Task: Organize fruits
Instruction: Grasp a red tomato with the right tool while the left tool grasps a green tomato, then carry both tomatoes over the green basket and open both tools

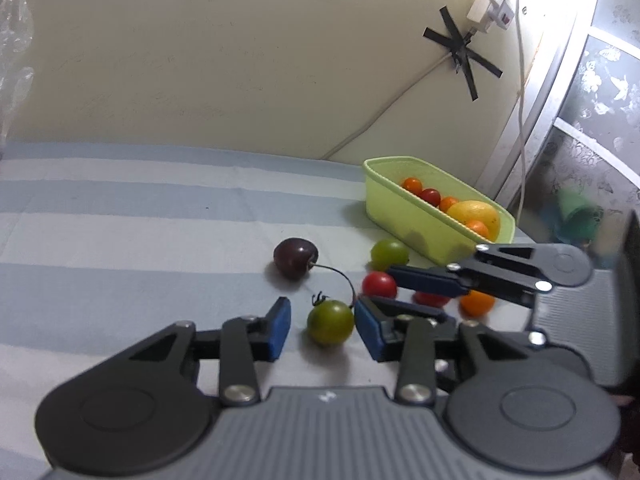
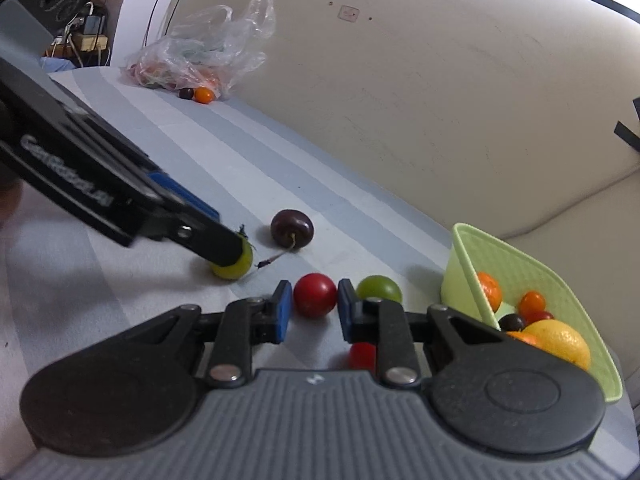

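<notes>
Pick-up stage: small round green tomato [image 1: 330, 322] bracketed, ungripped, by left gripper [image 1: 322, 330]; glossy red cherry tomato [image 2: 315, 294] clamped by right gripper [image 2: 312, 312]. Transfer to lime-green plastic tub [image 2: 520, 264] judged next.

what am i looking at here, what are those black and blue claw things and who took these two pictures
There is no robot: a person holds a two-finger grasping tool in each hand, and a camera on each looks forward along its blue-padded fingers. One picture is from the left tool, the other from the right tool. On the pale blue striped cloth lie a dark purple cherry with a stem and a light green plastic tub holding fruit. The left tool stands open around a small green tomato resting on the cloth. The right tool is closed on a small red tomato. A clear plastic bag with more fruit lies by the wall.
</notes>
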A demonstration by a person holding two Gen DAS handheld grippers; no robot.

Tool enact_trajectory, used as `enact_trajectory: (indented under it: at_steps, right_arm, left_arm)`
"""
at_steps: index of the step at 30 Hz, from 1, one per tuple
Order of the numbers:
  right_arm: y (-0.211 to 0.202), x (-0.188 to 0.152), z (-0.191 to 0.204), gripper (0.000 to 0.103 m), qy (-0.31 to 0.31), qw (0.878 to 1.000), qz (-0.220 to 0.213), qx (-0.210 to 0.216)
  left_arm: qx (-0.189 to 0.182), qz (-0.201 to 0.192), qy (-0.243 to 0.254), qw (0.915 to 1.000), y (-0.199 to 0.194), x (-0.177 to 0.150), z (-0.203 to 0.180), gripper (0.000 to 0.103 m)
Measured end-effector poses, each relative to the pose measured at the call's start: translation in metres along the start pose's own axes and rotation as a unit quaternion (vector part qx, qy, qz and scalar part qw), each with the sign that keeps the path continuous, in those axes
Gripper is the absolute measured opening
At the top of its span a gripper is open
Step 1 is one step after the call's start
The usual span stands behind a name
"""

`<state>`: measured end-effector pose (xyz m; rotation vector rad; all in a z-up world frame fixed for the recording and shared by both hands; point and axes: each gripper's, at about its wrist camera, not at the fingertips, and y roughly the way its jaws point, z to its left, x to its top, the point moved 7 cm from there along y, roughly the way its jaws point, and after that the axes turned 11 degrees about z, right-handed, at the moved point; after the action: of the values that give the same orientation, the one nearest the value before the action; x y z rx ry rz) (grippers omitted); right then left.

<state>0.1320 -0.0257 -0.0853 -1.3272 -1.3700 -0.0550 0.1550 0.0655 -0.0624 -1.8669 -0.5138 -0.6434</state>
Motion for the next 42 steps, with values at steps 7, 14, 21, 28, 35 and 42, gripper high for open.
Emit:
enact_trajectory:
  at_steps: [7, 14, 21, 28, 35, 42]
  right_arm:
    - [-0.038, -0.004, -0.005, 0.025, 0.053, 0.998, -0.039, 0.013]
    - [-0.080, -0.032, 0.000, 0.025, 0.119, 0.989, -0.052, 0.063]
    - [-0.090, -0.057, -0.010, 0.025, 0.180, 0.980, -0.046, 0.069]
    - [-0.089, -0.074, -0.004, 0.025, 0.189, 0.979, -0.020, 0.075]
    - [-0.087, -0.078, 0.000, 0.028, 0.192, 0.978, -0.013, 0.074]
    - [-0.085, -0.080, 0.001, 0.026, 0.192, 0.979, -0.009, 0.070]
  left_arm:
    - [-0.014, -0.002, 0.014, 0.9998, -0.014, -0.014, -0.010, 0.027]
    - [-0.043, -0.013, 0.004, 0.9990, -0.044, -0.041, -0.029, 0.027]
    - [-0.050, 0.008, 0.017, 0.9985, -0.040, -0.063, -0.058, 0.027]
    - [-0.021, 0.007, 0.052, 0.9984, -0.032, -0.070, -0.075, 0.028]
    - [-0.012, 0.007, 0.061, 0.9981, -0.029, -0.073, -0.079, 0.031]
    - [-0.015, 0.008, 0.061, 0.9980, -0.030, -0.068, -0.079, 0.028]
